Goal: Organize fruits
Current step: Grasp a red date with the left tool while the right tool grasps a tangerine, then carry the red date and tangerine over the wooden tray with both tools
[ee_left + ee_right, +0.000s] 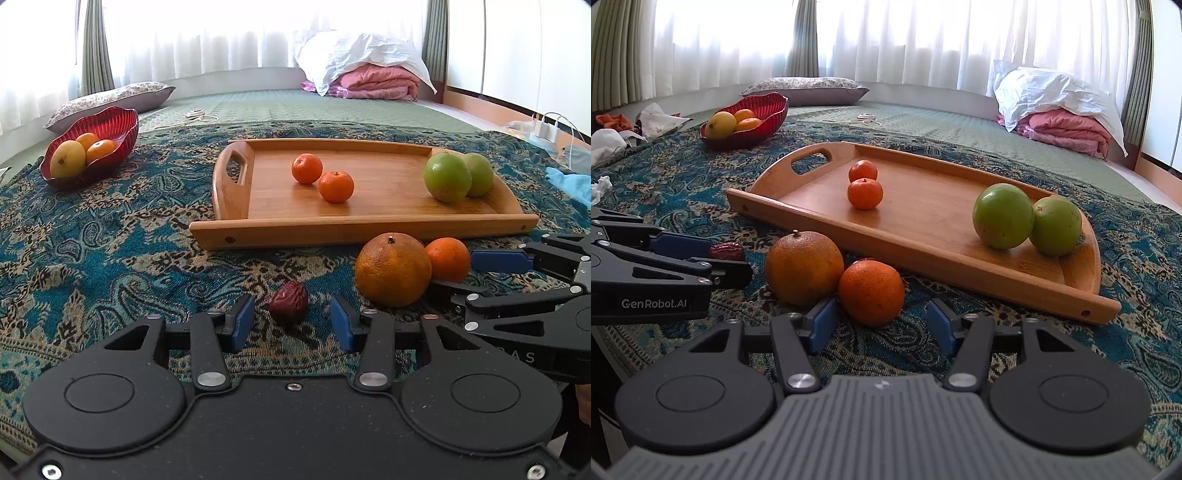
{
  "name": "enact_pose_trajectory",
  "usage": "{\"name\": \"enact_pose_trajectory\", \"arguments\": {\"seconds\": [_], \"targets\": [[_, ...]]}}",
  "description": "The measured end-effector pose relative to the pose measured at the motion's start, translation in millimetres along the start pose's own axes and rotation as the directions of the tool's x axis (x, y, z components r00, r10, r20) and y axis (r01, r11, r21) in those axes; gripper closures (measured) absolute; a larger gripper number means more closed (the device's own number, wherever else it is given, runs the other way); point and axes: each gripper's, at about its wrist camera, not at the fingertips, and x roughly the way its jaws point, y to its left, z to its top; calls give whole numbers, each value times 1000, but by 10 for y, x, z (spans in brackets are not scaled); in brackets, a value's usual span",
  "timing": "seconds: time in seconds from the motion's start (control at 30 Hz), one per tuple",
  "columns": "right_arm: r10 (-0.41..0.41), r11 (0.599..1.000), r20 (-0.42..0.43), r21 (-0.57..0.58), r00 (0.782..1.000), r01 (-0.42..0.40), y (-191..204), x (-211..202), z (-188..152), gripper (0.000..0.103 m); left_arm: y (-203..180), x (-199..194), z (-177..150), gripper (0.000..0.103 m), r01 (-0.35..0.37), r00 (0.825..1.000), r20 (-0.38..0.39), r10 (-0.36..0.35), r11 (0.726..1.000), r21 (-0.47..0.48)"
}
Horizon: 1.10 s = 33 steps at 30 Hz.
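A dark red date (pixel 289 302) lies on the patterned cloth between the blue pads of my left gripper (pixel 292 323), with a gap on each side, so the gripper is open. A small orange (pixel 871 291) sits between the pads of my right gripper (pixel 881 323), also open and not pressing on it. A large orange (pixel 804 266) touches the small one on its left. The wooden tray (pixel 960 284) behind holds two mandarins (pixel 865 193) and two green fruits (pixel 1003 216).
A red bowl (pixel 110 122) with a yellow fruit and oranges stands at the back left. The blue paisley cloth (pixel 110 251) covers the surface. Pillows and folded bedding (pixel 373 83) lie by the window. Crumpled paper (pixel 605 144) sits at the left edge.
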Motion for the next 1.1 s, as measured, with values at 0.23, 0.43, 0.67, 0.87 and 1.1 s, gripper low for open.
{"name": "enact_pose_trajectory", "arguments": {"seconds": [0.23, 0.43, 0.67, 0.87, 1.1], "targets": [[11, 1000, 9, -14, 1000, -11, -4, 42, 40, 40, -9, 60, 27, 78, 21, 1000, 3, -21, 1000, -5], [21, 1000, 9, -18, 1000, -21, 40, 93, 58, 57, -14, 69, 35, 83, 31, 999, 7, -31, 999, -8], [1, 1000, 25, -4, 1000, -1, 59, 73, 45, 61, -24, 32, 57, 84, 31, 999, 25, -31, 999, -6], [-23, 999, 54, 40, 998, 20, -33, -13, 51, 62, -47, -21, 131, 84, 33, 998, 52, -32, 999, -3], [-48, 997, 87, 59, 995, 43, -137, -112, 114, 62, -60, -24, 237, 84, 52, 997, 63, -49, 998, -33]]}}
